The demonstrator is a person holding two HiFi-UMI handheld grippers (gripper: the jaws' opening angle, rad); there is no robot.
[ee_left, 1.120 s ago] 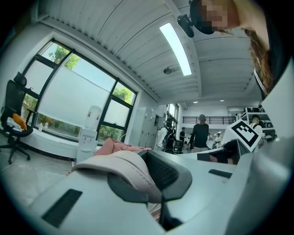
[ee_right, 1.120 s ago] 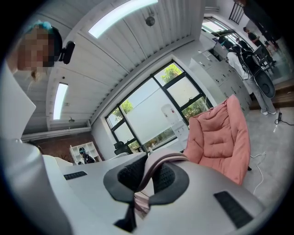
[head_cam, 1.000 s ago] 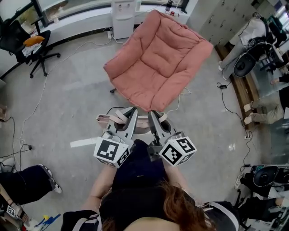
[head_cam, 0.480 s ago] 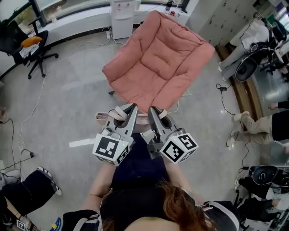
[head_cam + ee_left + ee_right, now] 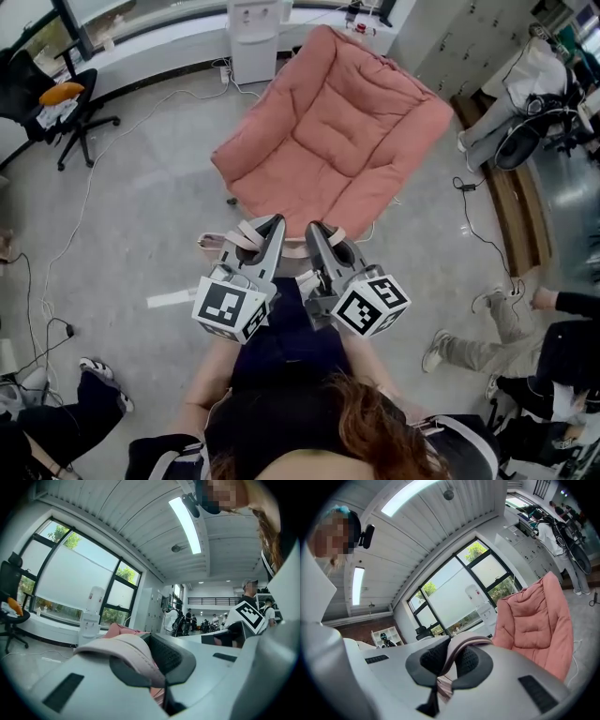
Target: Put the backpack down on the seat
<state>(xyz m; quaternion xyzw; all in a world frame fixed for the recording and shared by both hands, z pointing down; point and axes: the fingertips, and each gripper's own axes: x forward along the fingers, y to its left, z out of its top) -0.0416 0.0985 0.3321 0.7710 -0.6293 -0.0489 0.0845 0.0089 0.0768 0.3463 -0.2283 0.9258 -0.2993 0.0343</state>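
- Open grey concrete floor [image 5: 141, 216] at nine o'clock of the padded pink chair [image 5: 337, 131].
- At six o'clock, left gripper [image 5: 272, 226] and right gripper [image 5: 313, 231] clamp pale pink backpack straps [image 5: 126, 648]; the chair's front edge is just ahead.

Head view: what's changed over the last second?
The chair has drawn slightly nearer to both claws as the backpack is carried toward it. Bystanders at the right have shifted. Unchanged: the left claw and right claw stay shut on the straps, side by side.
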